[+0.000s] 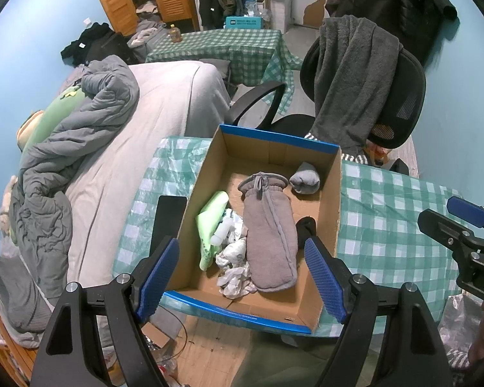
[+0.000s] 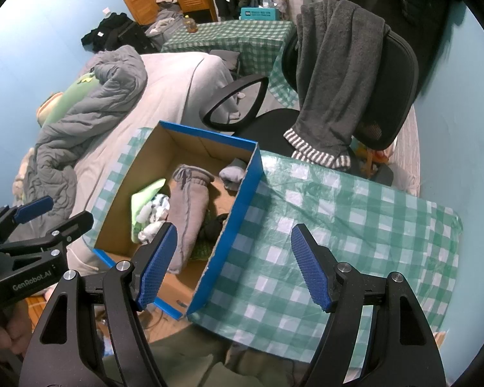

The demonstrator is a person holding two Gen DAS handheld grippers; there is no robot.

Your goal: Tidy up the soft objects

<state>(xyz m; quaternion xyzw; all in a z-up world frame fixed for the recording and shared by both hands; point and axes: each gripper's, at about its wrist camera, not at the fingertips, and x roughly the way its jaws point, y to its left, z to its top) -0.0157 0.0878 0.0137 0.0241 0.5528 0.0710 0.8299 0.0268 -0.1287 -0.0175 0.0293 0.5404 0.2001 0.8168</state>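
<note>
Two grippers are held wide apart and empty above the box (image 1: 267,148) on the bench (image 1: 387,225); the left gripper (image 1: 242,277) hangs over the box, the right gripper (image 2: 234,266) over its right wall; inside the box lie a grey pouch (image 1: 269,235), a rolled grey sock (image 1: 305,179), a green cloth (image 1: 213,216) and crumpled white bits (image 1: 232,254); a pause between picks is guessed; next, another soft thing must be found and gripped gently.

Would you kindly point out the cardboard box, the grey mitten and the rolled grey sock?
cardboard box (image 1: 334,193), left wrist view, right wall.
grey mitten (image 1: 269,242), left wrist view, middle.
rolled grey sock (image 1: 305,179), left wrist view, top.
</note>
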